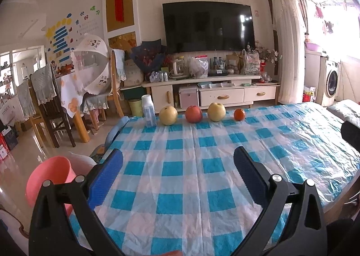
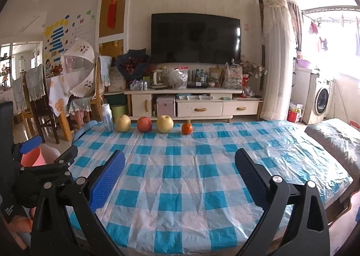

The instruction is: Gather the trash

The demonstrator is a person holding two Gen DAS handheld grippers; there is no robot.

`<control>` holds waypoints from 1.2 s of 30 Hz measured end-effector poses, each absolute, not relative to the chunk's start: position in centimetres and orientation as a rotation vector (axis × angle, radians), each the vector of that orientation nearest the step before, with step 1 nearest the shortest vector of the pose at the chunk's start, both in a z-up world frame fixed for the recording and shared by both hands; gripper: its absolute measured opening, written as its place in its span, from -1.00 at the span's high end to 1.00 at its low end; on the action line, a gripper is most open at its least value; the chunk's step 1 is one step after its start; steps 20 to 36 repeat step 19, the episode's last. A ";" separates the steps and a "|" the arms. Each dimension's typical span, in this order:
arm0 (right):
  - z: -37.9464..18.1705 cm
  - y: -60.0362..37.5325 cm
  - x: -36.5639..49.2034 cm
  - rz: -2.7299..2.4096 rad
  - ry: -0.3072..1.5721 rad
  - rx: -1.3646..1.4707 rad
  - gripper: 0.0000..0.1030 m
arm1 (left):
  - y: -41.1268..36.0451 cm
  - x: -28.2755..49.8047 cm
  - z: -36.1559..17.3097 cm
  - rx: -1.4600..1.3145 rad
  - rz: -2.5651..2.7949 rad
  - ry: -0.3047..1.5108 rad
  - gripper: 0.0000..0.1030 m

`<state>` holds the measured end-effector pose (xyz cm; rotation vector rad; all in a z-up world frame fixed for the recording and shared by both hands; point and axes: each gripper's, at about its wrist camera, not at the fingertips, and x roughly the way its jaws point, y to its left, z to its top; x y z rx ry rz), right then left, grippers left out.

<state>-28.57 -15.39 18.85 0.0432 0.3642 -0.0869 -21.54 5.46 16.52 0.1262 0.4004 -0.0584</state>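
Observation:
A white plastic bottle (image 1: 148, 110) stands at the far left edge of a table with a blue and white checked cloth (image 1: 191, 166). Beside it stand in a row a yellow pear (image 1: 168, 115), a red apple (image 1: 194, 114), a second pear (image 1: 216, 111) and a small orange (image 1: 239, 114). The right wrist view shows the same bottle (image 2: 107, 117) and fruit. A pink bin (image 1: 48, 177) stands on the floor left of the table. My left gripper (image 1: 178, 175) is open and empty above the near table. My right gripper (image 2: 180, 176) is open and empty too.
The left gripper's body (image 2: 45, 166) shows at the left of the right wrist view, over the pink bin (image 2: 33, 157). Dining chairs (image 1: 45, 103) stand left. A TV cabinet (image 1: 209, 89) is beyond the table. A grey cushion (image 2: 337, 136) lies at right.

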 end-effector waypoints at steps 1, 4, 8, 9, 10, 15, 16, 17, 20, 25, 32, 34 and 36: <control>18.5 -15.3 -28.1 -0.083 0.372 0.041 -0.88 | 5.4 -21.1 16.3 0.126 -0.059 0.405 -0.92; 17.4 -15.1 -26.6 -0.077 0.398 0.030 -0.88 | 5.1 -19.6 15.3 0.127 -0.058 0.416 -0.92; 15.6 -15.5 -23.6 -0.062 0.464 0.051 -0.88 | 4.6 -16.9 13.4 0.143 -0.055 0.451 -0.92; 14.8 -15.9 -22.3 -0.059 0.494 0.072 -0.88 | 4.5 -16.1 12.9 0.142 -0.055 0.470 -0.92; 14.3 -16.0 -21.3 -0.059 0.519 0.081 -0.88 | 4.4 -14.8 12.0 0.136 -0.058 0.505 -0.92; 9.7 -17.0 -13.9 -0.060 0.702 0.139 -0.88 | 3.8 -9.1 7.7 0.114 -0.034 0.675 -0.92; 8.5 -17.1 -12.3 -0.062 0.742 0.147 -0.88 | 3.7 -8.0 6.7 0.105 -0.033 0.711 -0.92; 7.5 -17.2 -11.0 -0.072 0.770 0.155 -0.88 | 3.7 -7.0 5.8 0.095 -0.035 0.742 -0.92; 5.7 -17.3 -8.5 -0.093 0.815 0.149 -0.88 | 3.7 -5.1 4.1 0.077 -0.031 0.798 -0.92; 5.7 -17.3 -8.5 -0.093 0.815 0.149 -0.88 | 3.7 -5.1 4.1 0.077 -0.031 0.798 -0.92; 5.7 -17.3 -8.5 -0.093 0.815 0.149 -0.88 | 3.7 -5.1 4.1 0.077 -0.031 0.798 -0.92; 5.7 -17.3 -8.5 -0.093 0.815 0.149 -0.88 | 3.7 -5.1 4.1 0.077 -0.031 0.798 -0.92; 5.7 -17.3 -8.5 -0.093 0.815 0.149 -0.88 | 3.7 -5.1 4.1 0.077 -0.031 0.798 -0.92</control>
